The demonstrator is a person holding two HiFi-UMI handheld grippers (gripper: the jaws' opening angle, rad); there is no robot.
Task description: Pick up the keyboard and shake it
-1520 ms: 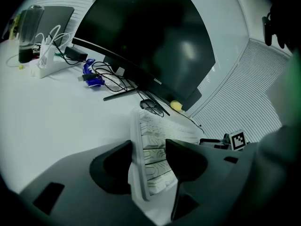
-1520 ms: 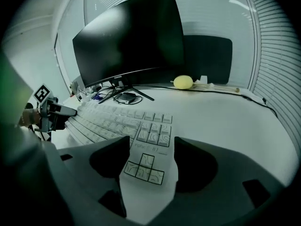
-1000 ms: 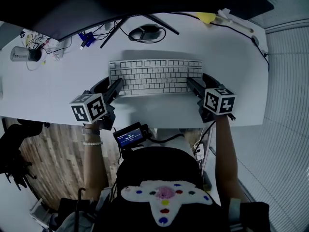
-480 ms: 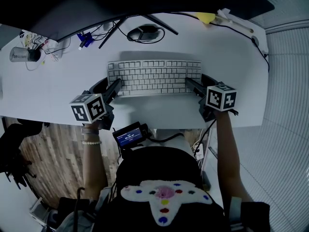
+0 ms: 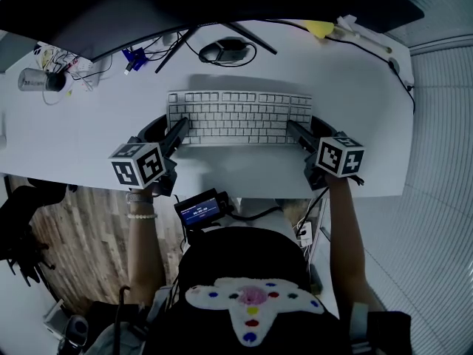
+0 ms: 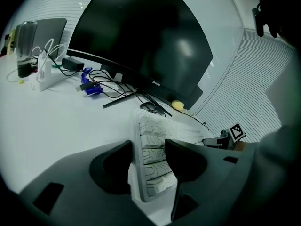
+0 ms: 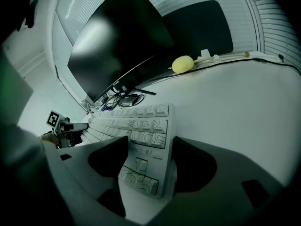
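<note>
Head view: white rectangular plastic keyboard hung between my left gripper and right gripper, above the white table. Left gripper view: jaws pinched its left end. Right gripper view: jaws pinched its right end, keyboard tilted. Pickup looked done; shaking unconfirmed.
</note>
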